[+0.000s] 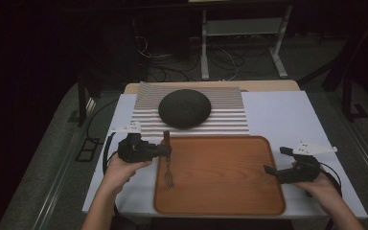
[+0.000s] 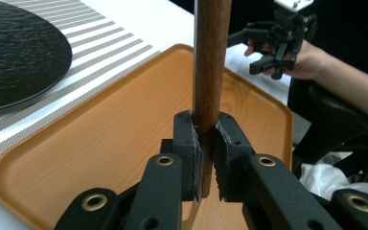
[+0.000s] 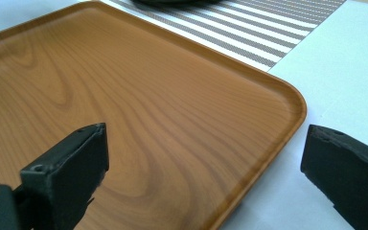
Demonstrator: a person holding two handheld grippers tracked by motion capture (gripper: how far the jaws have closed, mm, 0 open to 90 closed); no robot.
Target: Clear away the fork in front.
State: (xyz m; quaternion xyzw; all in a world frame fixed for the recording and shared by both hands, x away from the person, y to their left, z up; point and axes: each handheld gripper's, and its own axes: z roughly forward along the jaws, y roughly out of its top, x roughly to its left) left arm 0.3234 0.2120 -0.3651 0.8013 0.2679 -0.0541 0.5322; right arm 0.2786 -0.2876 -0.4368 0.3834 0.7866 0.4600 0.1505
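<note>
The left gripper (image 2: 207, 143) clamps a wooden-handled whisk (image 1: 168, 167) over the wooden tray (image 1: 230, 201). The right gripper (image 1: 277, 162) gapes wide, empty, at the tray's right edge. A dark plate (image 1: 185, 108) sits beyond on the striped mat (image 1: 230, 115).

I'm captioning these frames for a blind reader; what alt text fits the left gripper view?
Two black jaws clamp the brown wooden handle of a utensil upright over an orange-brown wooden tray. A dark round plate sits on a striped mat at left; the right gripper is beyond.

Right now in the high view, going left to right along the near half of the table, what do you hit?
Left gripper → wooden-handled wire whisk clamped in it → orange-brown wooden tray → right gripper, jaws wide apart and nothing between them.
</note>
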